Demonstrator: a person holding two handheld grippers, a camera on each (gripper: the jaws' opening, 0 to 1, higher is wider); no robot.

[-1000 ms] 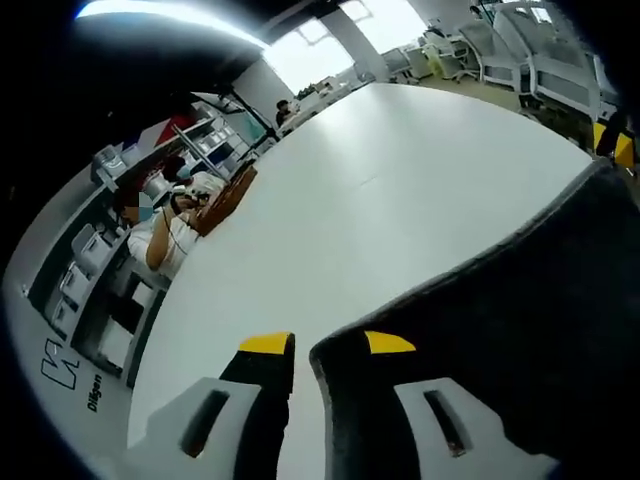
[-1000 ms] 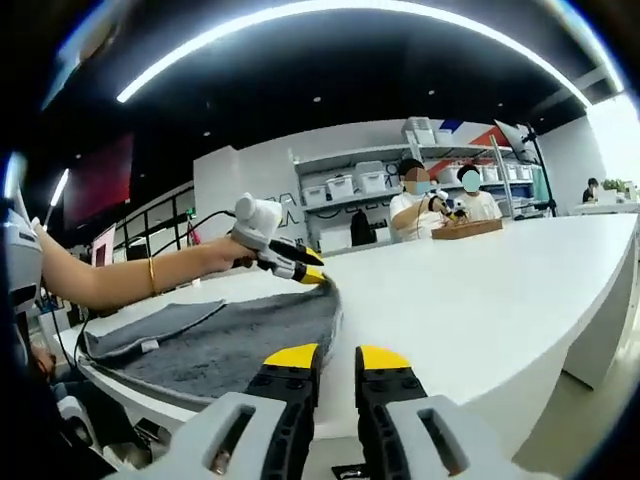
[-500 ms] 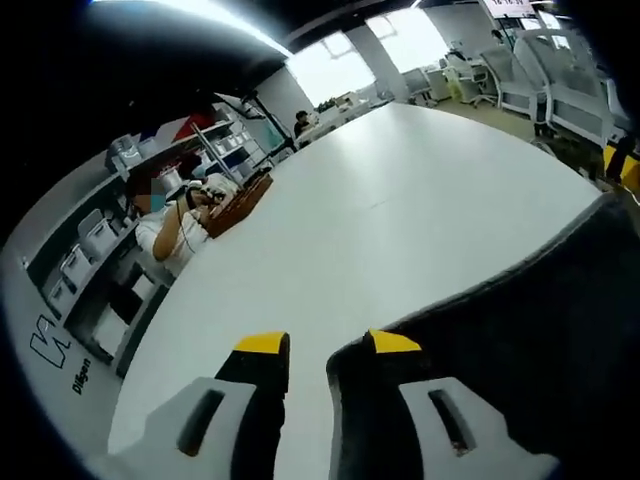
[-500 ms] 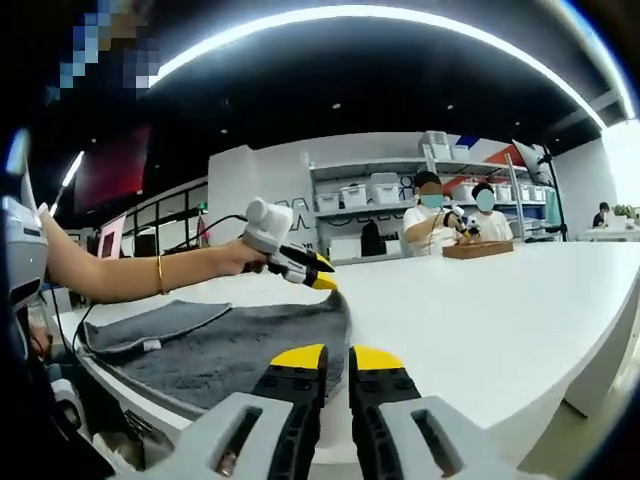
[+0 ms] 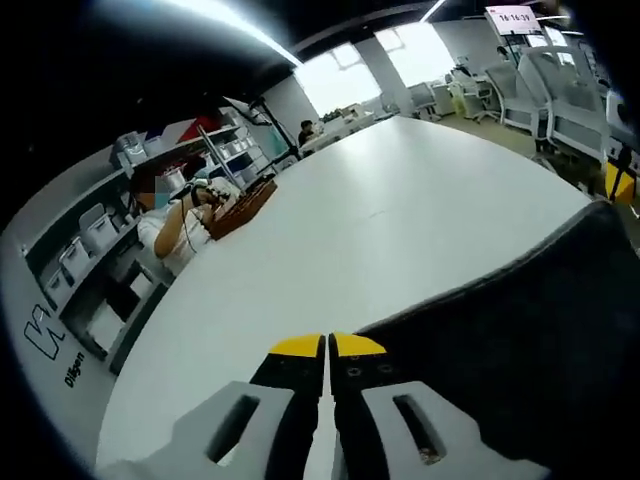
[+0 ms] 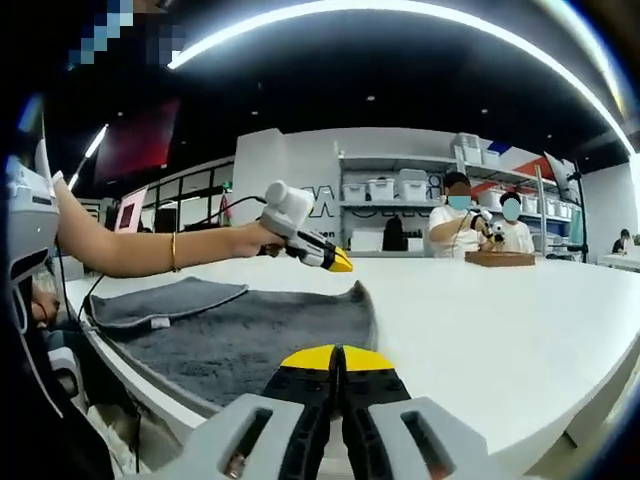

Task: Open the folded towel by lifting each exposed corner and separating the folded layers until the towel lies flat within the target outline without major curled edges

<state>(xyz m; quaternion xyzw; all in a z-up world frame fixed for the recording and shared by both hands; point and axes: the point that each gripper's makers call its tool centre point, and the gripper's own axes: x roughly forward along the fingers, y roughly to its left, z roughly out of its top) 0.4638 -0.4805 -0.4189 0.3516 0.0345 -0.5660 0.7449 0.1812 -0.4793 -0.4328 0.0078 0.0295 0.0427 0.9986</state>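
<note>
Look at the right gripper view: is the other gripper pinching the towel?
No, the left gripper hangs above the gray towel, with white table showing between its yellow tips and the cloth.

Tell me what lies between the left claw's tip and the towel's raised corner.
In the right gripper view, nothing: the left claw hangs apart above the grey towel's raised corner, with only the white table behind the gap.

Each hand-held gripper (image 5: 327, 352) has grey-white jaws with yellow-capped black tips; the wrist wears a gold bangle (image 6: 174, 252).
</note>
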